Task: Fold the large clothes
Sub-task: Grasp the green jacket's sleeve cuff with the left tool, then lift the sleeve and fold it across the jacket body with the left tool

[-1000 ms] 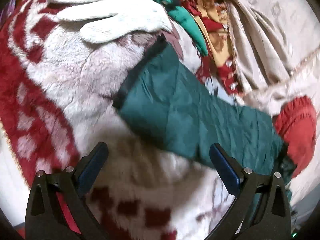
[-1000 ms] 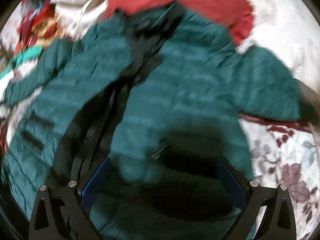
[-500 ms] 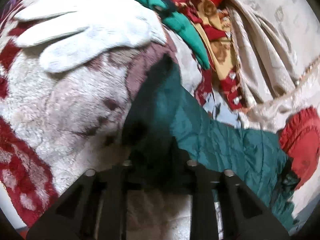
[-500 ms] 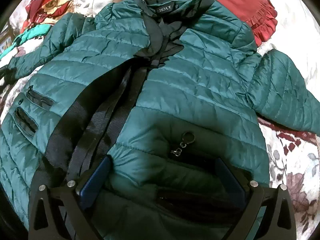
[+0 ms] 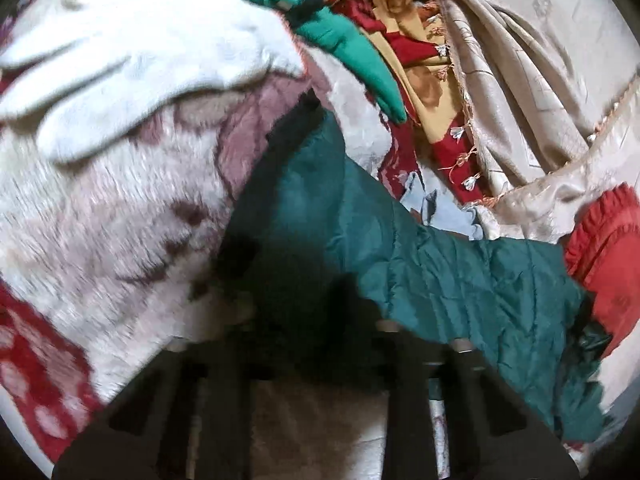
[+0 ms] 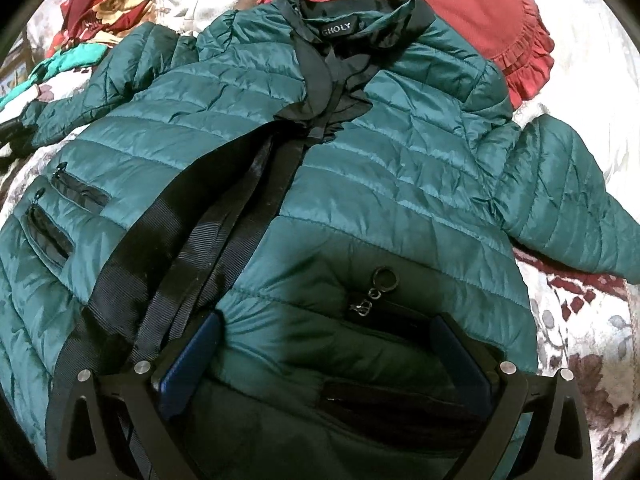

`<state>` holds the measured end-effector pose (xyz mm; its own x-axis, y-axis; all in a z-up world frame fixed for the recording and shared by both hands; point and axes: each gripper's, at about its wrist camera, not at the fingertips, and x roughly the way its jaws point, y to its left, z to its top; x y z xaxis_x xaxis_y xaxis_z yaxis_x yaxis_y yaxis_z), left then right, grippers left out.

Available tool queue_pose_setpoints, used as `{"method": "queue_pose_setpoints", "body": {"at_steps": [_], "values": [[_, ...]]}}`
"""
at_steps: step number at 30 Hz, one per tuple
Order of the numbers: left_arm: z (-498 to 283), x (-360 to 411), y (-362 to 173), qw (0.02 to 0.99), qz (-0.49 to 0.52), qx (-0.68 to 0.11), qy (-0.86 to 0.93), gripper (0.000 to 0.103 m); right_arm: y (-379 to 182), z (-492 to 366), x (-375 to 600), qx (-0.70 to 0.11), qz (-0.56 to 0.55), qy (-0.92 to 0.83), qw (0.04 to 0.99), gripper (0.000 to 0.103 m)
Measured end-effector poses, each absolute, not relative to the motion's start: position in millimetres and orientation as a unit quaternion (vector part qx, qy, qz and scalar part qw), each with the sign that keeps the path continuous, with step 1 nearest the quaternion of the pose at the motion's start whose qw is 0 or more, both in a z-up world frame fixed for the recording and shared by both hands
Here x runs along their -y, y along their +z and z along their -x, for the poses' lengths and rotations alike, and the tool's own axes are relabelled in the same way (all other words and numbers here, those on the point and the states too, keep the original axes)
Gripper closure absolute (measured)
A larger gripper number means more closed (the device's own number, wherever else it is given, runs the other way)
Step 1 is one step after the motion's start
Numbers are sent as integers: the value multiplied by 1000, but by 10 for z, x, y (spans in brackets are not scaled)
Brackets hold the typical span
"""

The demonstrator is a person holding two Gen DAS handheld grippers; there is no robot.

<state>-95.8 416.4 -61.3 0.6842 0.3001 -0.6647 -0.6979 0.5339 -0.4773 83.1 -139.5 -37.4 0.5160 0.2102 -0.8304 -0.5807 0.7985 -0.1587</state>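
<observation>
A dark green quilted jacket (image 6: 384, 184) lies front up on the bed, with black zipper bands, collar at the top, and a sleeve out to each side. Its left sleeve (image 5: 420, 264) runs across the left wrist view, black cuff toward the upper left. My left gripper (image 5: 316, 320) is shut on this sleeve near the cuff end. My right gripper (image 6: 328, 344) is open, its blue pads to either side of the jacket's lower front, near a small key ring (image 6: 378, 288).
A fluffy white and red blanket (image 5: 100, 220) lies under the sleeve. A white glove (image 5: 132, 60), bright green cloth (image 5: 352, 52), red and gold fabrics (image 5: 416, 40) and beige cloth (image 5: 540, 80) are piled behind. A red frilled cushion (image 6: 432, 4) sits above the collar.
My left gripper has closed from wide open onto the sleeve and moved in close to it. The right gripper stays open over the jacket's lower front, its view steadier.
</observation>
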Motion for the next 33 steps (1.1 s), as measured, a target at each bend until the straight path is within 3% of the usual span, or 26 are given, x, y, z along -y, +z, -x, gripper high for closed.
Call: {"method": "queue_pose_setpoints", "body": {"at_steps": [7,11,20,22,23,24,27,33], "values": [[1020,-4215,-608,837,388,-255,292,88,-374,-827,1399,-430,215,235,845,0],[1059,-4256,-701,827,422,-247,278,51,-375,-823,1395,-427,217,235,846,0],[1132,-4344,-794,817,464,-213,268,48,-382,-821,1377,-422,221,235,847,0],[1168,-4405,-798,812,477,-199,271,51,-383,-819,1379,-422,221,235,847,0],[1159,-4422,-801,811,483,-199,264,73,-385,-815,1379,-421,221,236,848,0],[1136,-4432,-791,812,484,-203,256,87,-384,-814,1380,-422,221,236,847,0],[1112,-4400,-692,824,457,-206,264,93,-385,-812,1378,-422,221,235,847,0],[1227,-4265,-453,846,423,-181,271,95,-388,-815,1374,-422,221,235,847,0]]}}
